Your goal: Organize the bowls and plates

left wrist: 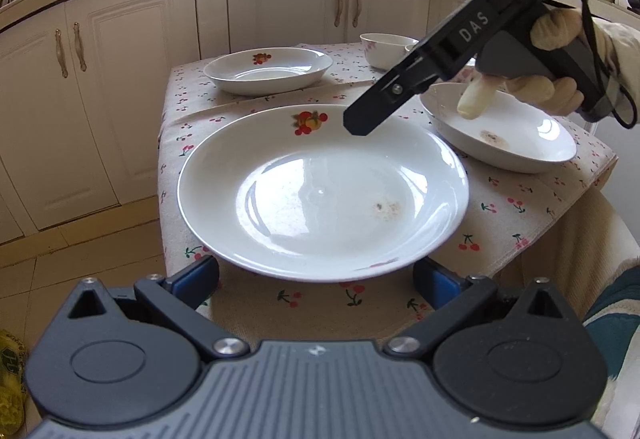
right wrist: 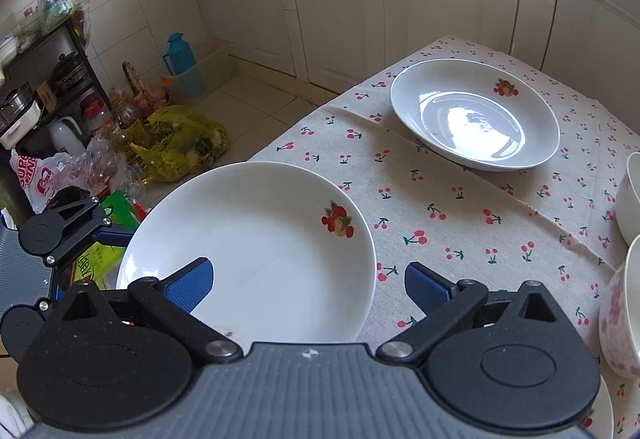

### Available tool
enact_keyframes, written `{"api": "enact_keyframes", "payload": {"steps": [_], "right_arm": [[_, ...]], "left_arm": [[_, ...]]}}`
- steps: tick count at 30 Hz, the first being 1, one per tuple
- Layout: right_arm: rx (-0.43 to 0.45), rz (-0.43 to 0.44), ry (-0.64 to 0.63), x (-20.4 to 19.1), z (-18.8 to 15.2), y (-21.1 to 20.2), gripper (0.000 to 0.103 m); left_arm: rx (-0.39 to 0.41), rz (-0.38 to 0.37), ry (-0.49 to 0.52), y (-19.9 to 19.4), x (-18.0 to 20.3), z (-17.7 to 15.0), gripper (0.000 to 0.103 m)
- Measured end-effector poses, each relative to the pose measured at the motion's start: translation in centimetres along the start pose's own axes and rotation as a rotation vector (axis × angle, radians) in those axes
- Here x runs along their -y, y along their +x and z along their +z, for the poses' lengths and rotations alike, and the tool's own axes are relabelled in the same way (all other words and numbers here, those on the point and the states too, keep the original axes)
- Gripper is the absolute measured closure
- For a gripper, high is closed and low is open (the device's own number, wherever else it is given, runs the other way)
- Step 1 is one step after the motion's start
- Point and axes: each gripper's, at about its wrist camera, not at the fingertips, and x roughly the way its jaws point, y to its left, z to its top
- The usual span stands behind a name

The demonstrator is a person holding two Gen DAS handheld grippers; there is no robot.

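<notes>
A white near plate [left wrist: 320, 195] with a fruit motif lay at the near edge of the cherry-print tablecloth [left wrist: 500, 207], partly overhanging it. The left gripper [left wrist: 316, 279] was held level with its near rim, fingers spread wide on either side, gripping nothing. The right gripper [right wrist: 308, 285] was poised above the same plate [right wrist: 256, 247], fingers likewise wide apart and empty. A second plate [left wrist: 268, 71] lay farther back, a third plate [left wrist: 508, 131] to the right, and a floral bowl [left wrist: 384, 49] beyond.
</notes>
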Motion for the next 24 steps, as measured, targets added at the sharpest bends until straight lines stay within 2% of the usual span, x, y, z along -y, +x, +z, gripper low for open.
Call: {"api": "enact_keyframes", "payload": {"steps": [4, 15, 24], "right_arm": [[-0.028, 0.047, 0.015, 0.9, 0.7, 1.0, 0.001], [-0.105, 0.11, 0.056, 2.3, 1.5, 3.5, 0.029], [-0.102, 0.161, 0.088, 3.1, 1.7, 3.7, 0.028]], "left_arm": [[-0.016, -0.022, 0.035, 0.2, -0.4, 0.3, 0.001], [-0.04, -0.069, 0.055, 0.8, -1.3, 0.9, 0.001], [-0.065, -0.078, 0.079, 0.9, -1.3, 1.3, 0.001]]}}
